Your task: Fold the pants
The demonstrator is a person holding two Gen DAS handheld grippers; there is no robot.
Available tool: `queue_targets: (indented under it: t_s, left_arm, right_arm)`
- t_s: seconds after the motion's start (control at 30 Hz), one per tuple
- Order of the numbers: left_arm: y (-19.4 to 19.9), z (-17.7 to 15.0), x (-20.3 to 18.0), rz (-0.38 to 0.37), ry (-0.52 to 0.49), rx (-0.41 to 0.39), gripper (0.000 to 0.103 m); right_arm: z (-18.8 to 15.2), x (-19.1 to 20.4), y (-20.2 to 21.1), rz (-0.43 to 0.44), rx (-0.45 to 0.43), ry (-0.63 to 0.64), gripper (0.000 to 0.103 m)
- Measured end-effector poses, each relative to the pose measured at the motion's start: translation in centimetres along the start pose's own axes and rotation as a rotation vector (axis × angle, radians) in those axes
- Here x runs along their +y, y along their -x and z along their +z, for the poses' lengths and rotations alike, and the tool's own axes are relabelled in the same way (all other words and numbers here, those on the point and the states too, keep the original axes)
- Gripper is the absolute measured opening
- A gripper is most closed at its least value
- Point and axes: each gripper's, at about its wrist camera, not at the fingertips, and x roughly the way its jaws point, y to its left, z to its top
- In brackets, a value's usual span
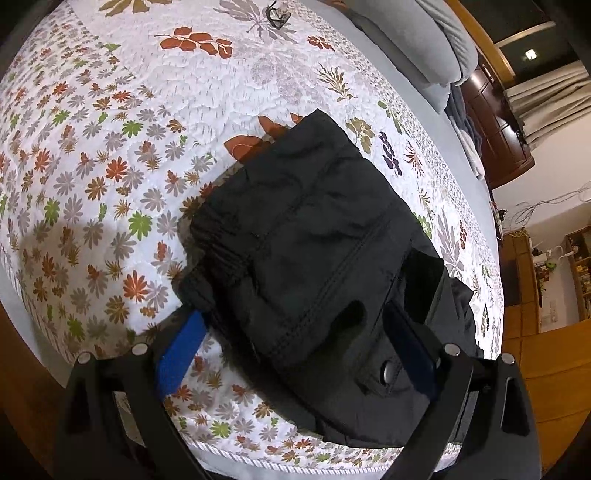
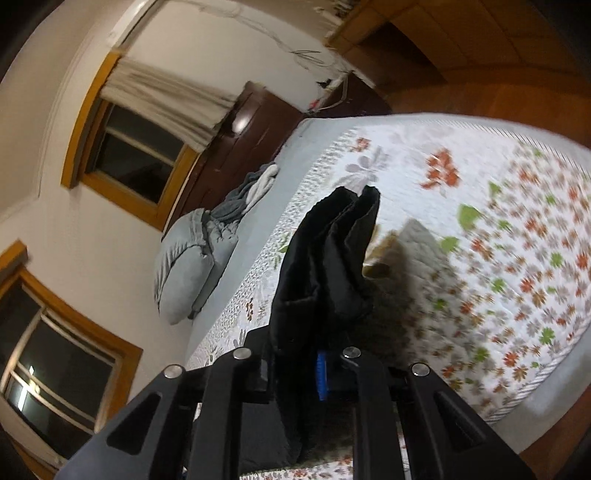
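Observation:
Black pants (image 1: 314, 236), folded into a thick bundle, lie on a floral quilt (image 1: 110, 147) near the bed's front edge. My left gripper (image 1: 295, 317) straddles their near end, jaws wide apart. Its blue left pad (image 1: 181, 354) sits beside the cloth edge and the darker right pad (image 1: 410, 350) is half under the fabric; neither pinches it. In the right wrist view my right gripper (image 2: 314, 354) is shut on a bunch of the black pants (image 2: 328, 266), which stands up from between the jaws, raised above the quilt (image 2: 480, 221). That view is tilted and blurred.
Grey pillows (image 2: 188, 266) and bunched grey and white cloth (image 2: 255, 188) lie along the bed's head side. A small dark object (image 1: 277, 14) rests far off on the quilt. A dark wooden cabinet (image 1: 495, 125) stands beside the bed. The bed's front edge (image 1: 258, 458) is close below my left gripper.

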Motion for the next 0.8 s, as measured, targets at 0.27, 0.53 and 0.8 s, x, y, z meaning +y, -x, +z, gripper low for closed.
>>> queue_targets:
  t_s: [0.27,0.53,0.8]
  left_arm:
    - [0.3,0.0,0.4,-0.026,0.012,0.001,0.094]
    - [0.4,-0.1,0.9,-0.064,0.024,0.005,0.094]
    - [0.3,-0.2,1.1,-0.100,0.022,0.022,0.094]
  right_arm:
    - [0.1,8.8,-1.3,0.013,0.037,0.182,0.016]
    - [-1.8,16.4,-3.9,0.001,0.088,0.354,0.016]
    - [-6.7,23.5,-7.5,-0.027,0.168,0.562,0.015]
